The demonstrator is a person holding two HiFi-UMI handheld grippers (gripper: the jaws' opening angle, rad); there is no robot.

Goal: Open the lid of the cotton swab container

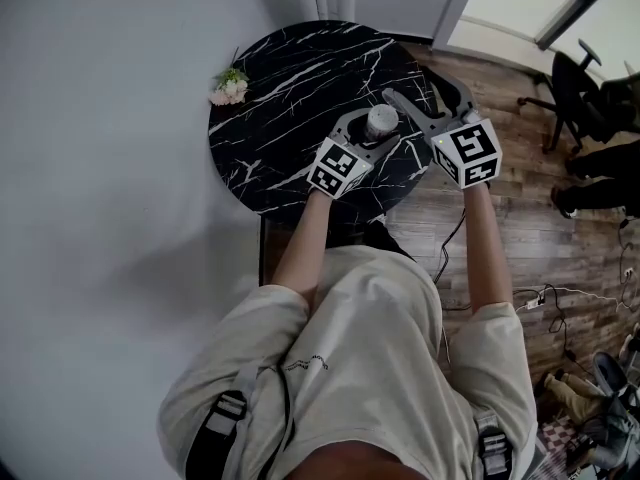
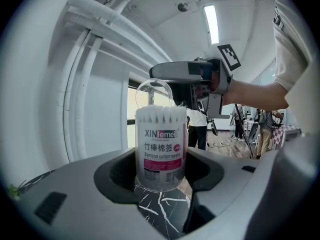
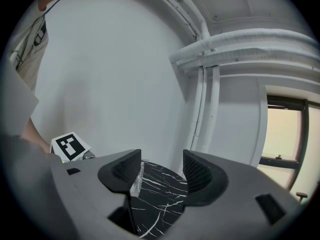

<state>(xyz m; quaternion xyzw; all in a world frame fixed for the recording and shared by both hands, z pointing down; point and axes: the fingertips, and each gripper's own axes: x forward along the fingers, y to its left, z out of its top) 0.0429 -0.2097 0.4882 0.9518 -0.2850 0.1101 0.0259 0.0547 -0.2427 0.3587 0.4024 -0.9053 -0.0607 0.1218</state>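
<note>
While my left gripper (image 1: pixel 372 133) clamps the container (image 2: pixel 160 149) between its two jaws, the tub stands upright, label facing the left gripper view. It sits over the black marble table (image 1: pixel 290 98), toward the near right edge. I cannot tell whether its base rests on the stone or hangs just above it.

The clear lid (image 2: pixel 155 91) is up off the mouth, tilted on edge above the rim, and the white swabs (image 2: pixel 160 115) show packed to the top.

My right gripper (image 3: pixel 161 171) is held just beside the container and a little above it, reaching in over the open top. Its jaws are apart, with a wide gap and the marble showing through it. A thin clear sliver (image 3: pixel 136 180) lies against the left pad only — it may be the lid seen edge-on, but I cannot be sure. Nothing spans both jaws.

Flowers (image 1: pixel 229 86) lie at the far left rim of the table, well apart from both grippers. Past the table's right side is wood flooring — office chairs stand out there.
</note>
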